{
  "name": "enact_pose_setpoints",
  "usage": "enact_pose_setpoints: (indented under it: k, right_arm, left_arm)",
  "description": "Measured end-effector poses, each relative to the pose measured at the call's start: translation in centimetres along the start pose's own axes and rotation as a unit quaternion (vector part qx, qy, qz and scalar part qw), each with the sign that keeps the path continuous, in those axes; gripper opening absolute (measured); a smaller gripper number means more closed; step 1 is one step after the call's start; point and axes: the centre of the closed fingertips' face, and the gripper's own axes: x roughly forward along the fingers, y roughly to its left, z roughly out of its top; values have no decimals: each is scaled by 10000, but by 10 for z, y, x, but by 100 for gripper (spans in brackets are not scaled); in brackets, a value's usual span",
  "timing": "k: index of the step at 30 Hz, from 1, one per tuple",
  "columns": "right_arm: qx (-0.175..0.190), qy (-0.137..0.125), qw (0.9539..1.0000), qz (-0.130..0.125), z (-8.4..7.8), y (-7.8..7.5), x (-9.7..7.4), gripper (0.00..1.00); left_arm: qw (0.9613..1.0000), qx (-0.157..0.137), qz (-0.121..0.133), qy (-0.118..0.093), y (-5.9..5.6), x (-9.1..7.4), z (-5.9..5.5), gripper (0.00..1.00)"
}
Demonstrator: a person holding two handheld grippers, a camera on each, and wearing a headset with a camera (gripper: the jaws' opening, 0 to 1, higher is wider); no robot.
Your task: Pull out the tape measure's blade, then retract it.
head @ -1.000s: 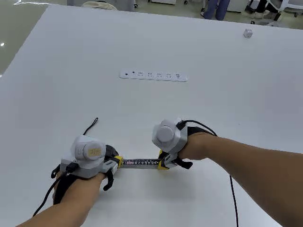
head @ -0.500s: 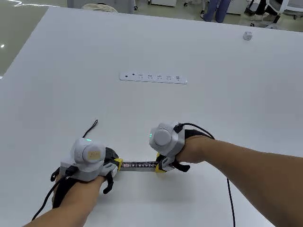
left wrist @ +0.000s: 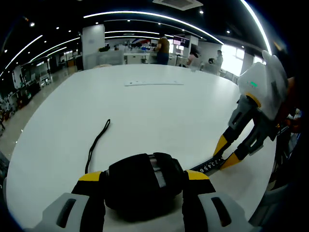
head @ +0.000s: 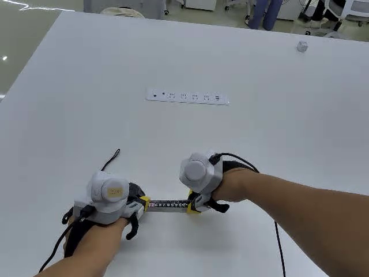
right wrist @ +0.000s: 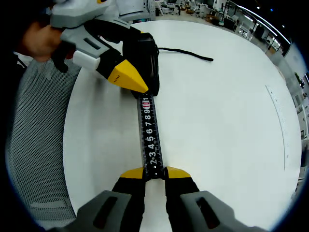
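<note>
The tape measure's black case [left wrist: 145,186] sits on the white table [head: 277,115] at the person's near edge. It is wedged between the yellow-tipped jaws of the left gripper [head: 140,202], which are spread wide around its body and press on both of its sides. From the case a short length of blade [right wrist: 150,133] runs flat along the tabletop to the right gripper [right wrist: 154,172] (the blade is dark with white numerals, and has a red mark close to the case mouth). That gripper's jaws are drawn in to a narrow gap and pinch the blade's free end at the lowest numbers. The two grippers are near each other, joined by the blade. A thin black cord [left wrist: 98,140] lies loose on the table beyond the case, apart from it. Farther across the table rests a white power strip [head: 187,96], and well beyond it, near the far edge, is a small white object [head: 302,46].
</note>
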Motion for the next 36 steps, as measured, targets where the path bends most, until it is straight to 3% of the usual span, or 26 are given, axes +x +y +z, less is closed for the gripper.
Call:
enact_pose_setpoints:
  k: [36]
  right_arm:
    - [-27, -119, 9999, 48, 23, 2, 9, 15]
  left_arm:
    - [10000, -80, -45, 3, 0, 1, -1, 62]
